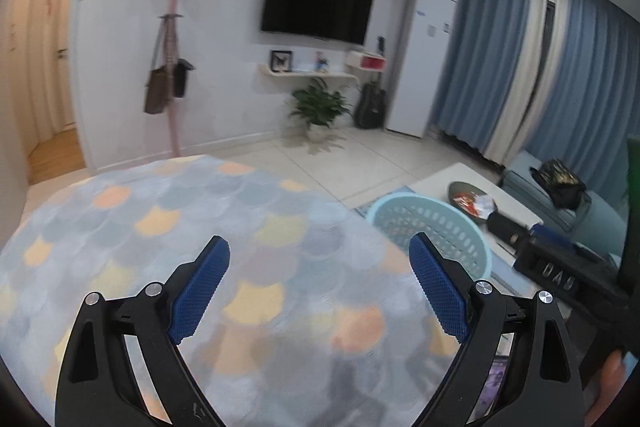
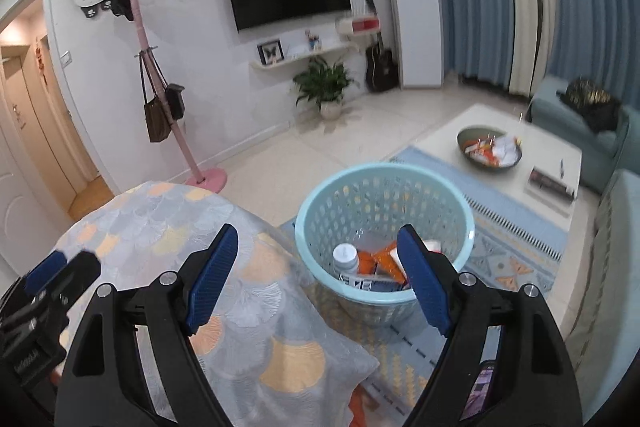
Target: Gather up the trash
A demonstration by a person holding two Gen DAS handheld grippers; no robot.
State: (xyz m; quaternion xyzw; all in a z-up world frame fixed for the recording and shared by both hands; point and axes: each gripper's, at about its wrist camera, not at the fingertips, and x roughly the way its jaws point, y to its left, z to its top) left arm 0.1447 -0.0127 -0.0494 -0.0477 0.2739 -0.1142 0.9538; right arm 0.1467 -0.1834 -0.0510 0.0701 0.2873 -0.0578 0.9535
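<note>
Both tools stand wide open with nothing between their blue pads: the left tool (image 1: 320,263) hangs over the scale-patterned cloth of the round surface (image 1: 160,227), and the right tool (image 2: 316,251) sits above that surface's edge. The light blue plastic basket (image 2: 320,203) stands on the rug at about 1 o'clock from the right tool, just beside the surface. In it lie the trash: a white-capped bottle (image 2: 345,259) and orange wrappers (image 2: 380,261).
</note>
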